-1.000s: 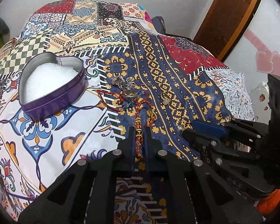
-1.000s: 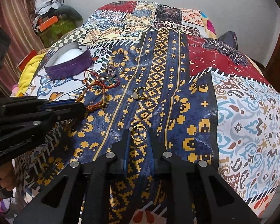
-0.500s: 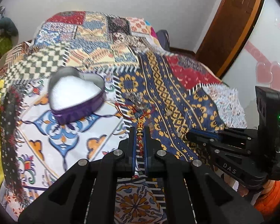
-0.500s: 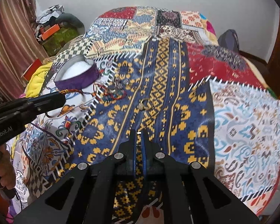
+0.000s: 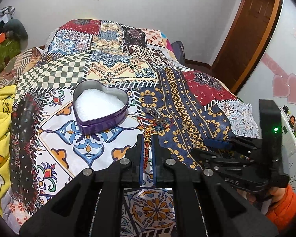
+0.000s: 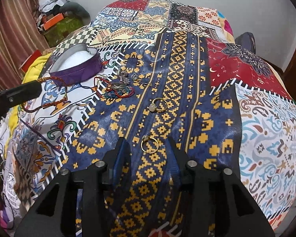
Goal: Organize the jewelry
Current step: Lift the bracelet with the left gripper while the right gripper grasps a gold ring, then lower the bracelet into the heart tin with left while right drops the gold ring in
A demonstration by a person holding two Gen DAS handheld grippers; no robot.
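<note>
left wrist: patchwork bedspread (image 5: 112, 63), wooden door (image 5: 252, 29)

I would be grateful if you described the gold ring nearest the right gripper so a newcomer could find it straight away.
Start at the patchwork bedspread and follow its navy stripe with yellow geometric motifs towards the right gripper, whose jaws are opening. The thin gold ring lies flat on the stripe between the fingertips. Unlike the other gold ring farther up the stripe, its pale stone is smaller.
</note>
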